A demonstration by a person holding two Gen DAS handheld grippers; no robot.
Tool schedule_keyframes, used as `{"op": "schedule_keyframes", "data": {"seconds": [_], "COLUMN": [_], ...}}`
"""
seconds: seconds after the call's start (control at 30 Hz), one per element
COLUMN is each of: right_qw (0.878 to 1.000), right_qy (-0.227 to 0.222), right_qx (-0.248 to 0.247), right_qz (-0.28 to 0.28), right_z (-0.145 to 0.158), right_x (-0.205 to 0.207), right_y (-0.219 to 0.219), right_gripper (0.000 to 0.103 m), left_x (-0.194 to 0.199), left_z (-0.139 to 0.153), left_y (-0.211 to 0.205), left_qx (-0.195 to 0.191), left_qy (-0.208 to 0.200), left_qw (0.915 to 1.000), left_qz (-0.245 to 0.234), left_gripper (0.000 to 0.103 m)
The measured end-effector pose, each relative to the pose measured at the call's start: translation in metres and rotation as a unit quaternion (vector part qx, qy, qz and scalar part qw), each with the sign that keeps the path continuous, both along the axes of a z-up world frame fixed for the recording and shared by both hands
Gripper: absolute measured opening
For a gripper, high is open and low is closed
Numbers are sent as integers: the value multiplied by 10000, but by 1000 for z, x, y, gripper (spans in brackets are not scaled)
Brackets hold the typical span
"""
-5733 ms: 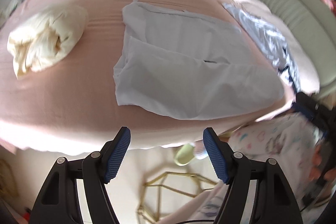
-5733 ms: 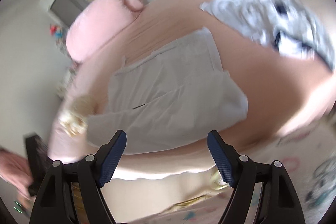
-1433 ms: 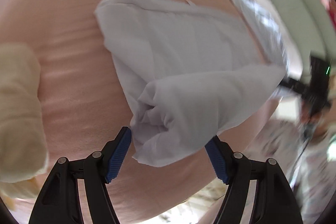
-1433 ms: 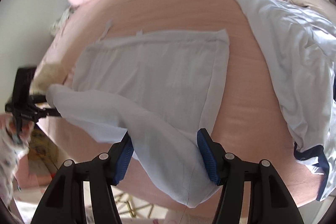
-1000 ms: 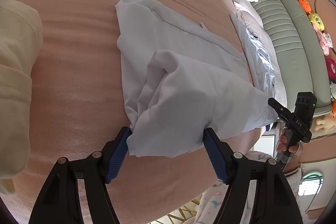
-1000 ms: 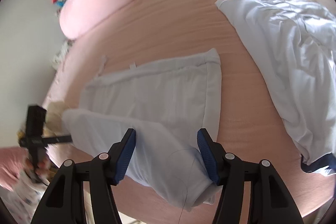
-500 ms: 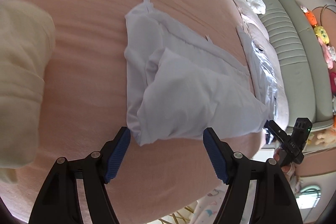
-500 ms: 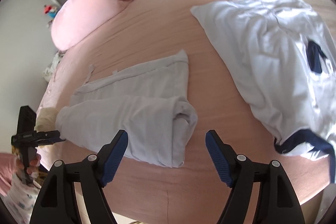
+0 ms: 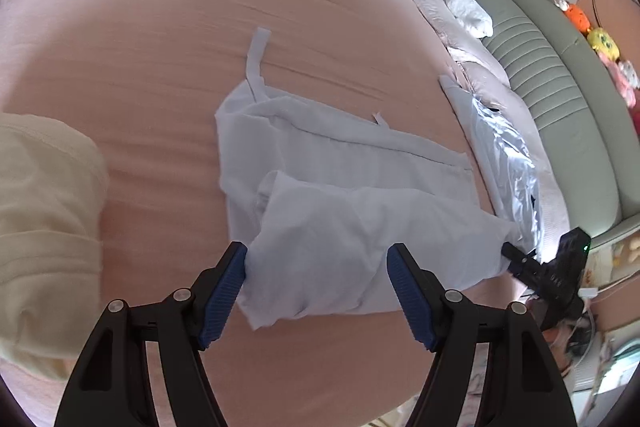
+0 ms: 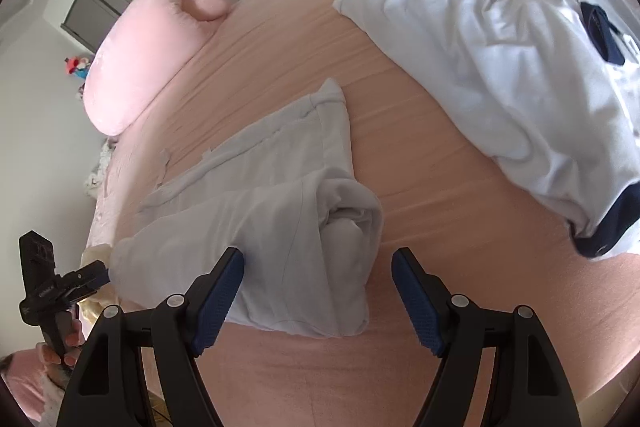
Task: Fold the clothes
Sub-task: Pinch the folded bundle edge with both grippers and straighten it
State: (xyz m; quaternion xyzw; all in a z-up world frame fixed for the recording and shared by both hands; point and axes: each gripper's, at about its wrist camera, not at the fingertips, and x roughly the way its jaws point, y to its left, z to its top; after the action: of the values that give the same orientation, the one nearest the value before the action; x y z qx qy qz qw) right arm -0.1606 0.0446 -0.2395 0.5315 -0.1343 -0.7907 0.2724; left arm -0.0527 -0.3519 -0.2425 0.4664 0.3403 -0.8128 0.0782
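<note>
**Pale garment half-folded on the pink bed**

Both claws hang spread wide with nothing between their pads: the left claw point(image 9: 316, 291) over one end of the pale grey garment point(image 9: 340, 195), the right claw point(image 10: 318, 293) over the other. The garment lies crosswise near the bed's point(image 9: 140, 47) front edge, its near half doubled over in a loose, rumpled roll, drawstring pointing away. Bare sheet surrounds it. Farther off lie a white-and-navy shirt point(image 10: 520, 47) and a pink pillow point(image 10: 148, 55).

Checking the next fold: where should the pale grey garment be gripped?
Probably the pale grey garment at its bulky rolled end, nearest the open right tool. Come from the near bed edge; the thick folded-over layers there give something to pinch, the far half lies flat.
</note>
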Motion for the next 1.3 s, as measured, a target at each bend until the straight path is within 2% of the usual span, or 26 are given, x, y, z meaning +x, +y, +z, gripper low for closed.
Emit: {"op": "schedule_keyframes", "data": {"seconds": [0.13, 0.17, 0.2, 0.23, 0.27, 0.3, 0.4, 0.5, 0.67, 0.8, 0.9, 0.97, 1.0, 1.07, 1.2, 1.3], "right_qw": [9995, 9994, 9994, 9995, 9996, 9994, 9942, 9898, 9938, 9964, 9962, 9966, 9971, 9971, 9963, 9988], "right_qy": [24, 42, 58, 97, 155, 278, 1000, 1318, 1097, 825, 828, 779, 700, 640, 677, 366], "right_qx": [-131, -142, -117, -88, -60, 9, 403, 524, 88, 143, 267, 267, 289, 395, 520, 226], "right_qz": [-272, -324, -332, -302, -248, -198, -5, 162, 171, 98, 101, 66, 20, -109, -128, -217], "right_z": [-5, -5, -5, -4, -3, -1, 14, 21, 18, 5, 3, 3, 3, 3, 9, 8], "right_x": [2, 2, 2, 2, 1, 1, 10, 12, -6, -16, -14, -14, -14, -11, 1, 12], "right_y": [3, 4, 4, 3, 2, -1, -12, -18, -16, -20, -22, -21, -19, -15, -7, 6], "right_gripper": [76, 71, 61, 57, 47, 38, 30, 30, 30, 30, 30, 32, 38, 58, 62, 65], "left_x": [-12, -11, -9, -7, -5, -3, 5, 8, 11, 14, 12, 13, 14, 23, 36, 45], "left_z": [-8, -9, -11, -13, -16, -21, -32, -31, -28, -26, -24, -21, -20, -20, -12, -8], "left_y": [3, 3, 2, 1, 0, -1, -2, 8, 25, 39, 43, 38, 34, 29, 21, 23], "left_qx": [-89, -94, -39, 91, 230, 359, 540, 323, -116, -466, -608, -506, -432, -166, 199, 623], "left_qy": [63, 146, 268, 378, 417, 422, 440, 353, 165, 15, -112, -93, -64, 21, 0, 31], "left_qw": [9998, 9995, 9989, 9981, 9972, 9962, 9940, 9961, 9984, 9983, 9977, 9980, 9981, 9983, 9960, 9937], "left_qz": [157, 275, 389, 485, 577, 667, 846, 741, 527, 356, 289, 373, 439, 566, 870, 929], "left_gripper": [70, 70, 67, 54, 35, 30, 24, 23, 22, 22, 22, 22, 22, 23, 25, 46]}}
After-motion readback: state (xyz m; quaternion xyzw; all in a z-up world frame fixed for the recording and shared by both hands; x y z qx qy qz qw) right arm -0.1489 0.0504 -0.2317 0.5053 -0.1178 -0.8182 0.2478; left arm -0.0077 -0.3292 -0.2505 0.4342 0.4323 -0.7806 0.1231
